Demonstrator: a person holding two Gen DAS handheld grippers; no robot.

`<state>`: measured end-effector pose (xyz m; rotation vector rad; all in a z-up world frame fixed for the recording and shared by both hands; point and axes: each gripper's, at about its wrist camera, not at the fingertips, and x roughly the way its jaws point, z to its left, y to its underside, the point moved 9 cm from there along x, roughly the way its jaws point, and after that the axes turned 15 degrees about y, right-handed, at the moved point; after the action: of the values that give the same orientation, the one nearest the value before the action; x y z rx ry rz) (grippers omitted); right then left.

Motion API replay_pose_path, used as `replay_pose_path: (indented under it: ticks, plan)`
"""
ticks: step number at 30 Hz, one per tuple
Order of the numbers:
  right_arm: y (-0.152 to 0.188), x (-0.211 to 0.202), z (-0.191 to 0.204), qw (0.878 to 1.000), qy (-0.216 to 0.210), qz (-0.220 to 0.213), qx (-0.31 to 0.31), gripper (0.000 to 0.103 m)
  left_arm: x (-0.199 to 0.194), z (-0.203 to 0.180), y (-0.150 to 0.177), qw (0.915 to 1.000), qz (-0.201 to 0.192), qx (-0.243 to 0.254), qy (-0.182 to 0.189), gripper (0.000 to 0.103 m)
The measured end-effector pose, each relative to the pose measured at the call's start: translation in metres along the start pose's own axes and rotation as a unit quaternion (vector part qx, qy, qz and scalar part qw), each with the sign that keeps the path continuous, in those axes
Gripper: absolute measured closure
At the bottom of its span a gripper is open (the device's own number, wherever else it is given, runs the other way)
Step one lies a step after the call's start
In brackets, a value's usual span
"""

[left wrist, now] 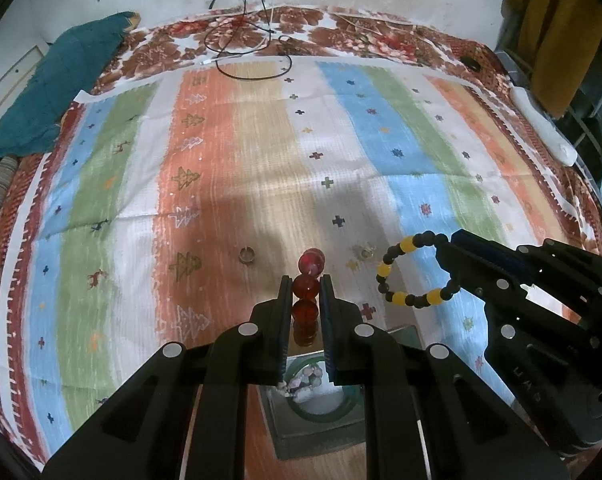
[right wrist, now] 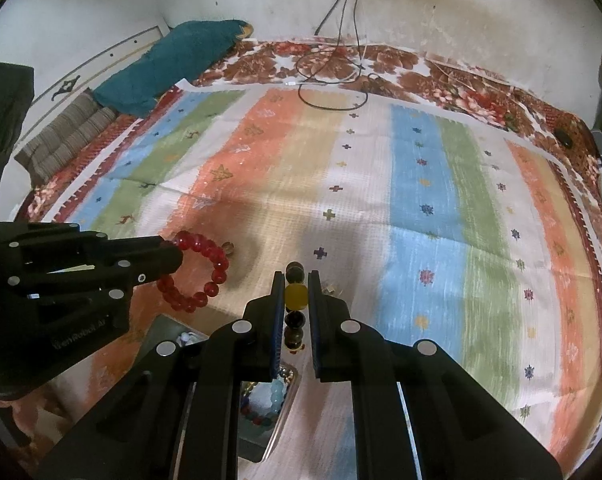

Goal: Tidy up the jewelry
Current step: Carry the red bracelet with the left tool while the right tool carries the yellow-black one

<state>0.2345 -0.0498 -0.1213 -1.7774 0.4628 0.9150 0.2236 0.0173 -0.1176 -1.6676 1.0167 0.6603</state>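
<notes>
Red glass-like beads sit pinched between the jaws of the left gripper (left wrist: 305, 286): it is clamped on the red bead bracelet (right wrist: 197, 270), whose loop hangs free above the striped cloth (left wrist: 401, 140). The right gripper (right wrist: 295, 294) is likewise clenched on the black-and-yellow bead bracelet (left wrist: 415, 276), gripping it at a yellow bead, with the rest of the loop dangling.

Each bracelet is caught by only a bead or two, and round beads between flat pads could, I think, roll or squirt out if a hand tilts or jolts; a dropped bracelet would land on the cloth or bounce off the rim of the box (left wrist: 313, 436) below. The box already holds a green bangle (left wrist: 325, 410) and other beaded pieces, so a dangling loop might snag on them or hang over the edge when lowered. The two grippers are near each other, and both aiming at the same box could make them knock or tangle the loops.

Around them, a small ring (left wrist: 247, 255) and another small gold-coloured piece (left wrist: 363, 251) lie on the cloth, well apart from the box. Black cables (left wrist: 253, 56) and a teal cloth (left wrist: 61, 88) lie at the far edge, out of the way.
</notes>
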Motion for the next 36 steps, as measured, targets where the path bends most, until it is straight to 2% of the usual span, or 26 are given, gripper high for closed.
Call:
replay_pose_path:
  ticks: [36]
  plan:
    - [0.031, -0.051, 0.012, 0.999, -0.022, -0.03, -0.01, 0.091, -0.041, -0.022, 0.046, 0.9995, -0.028, 0.01, 0.009, 0.09]
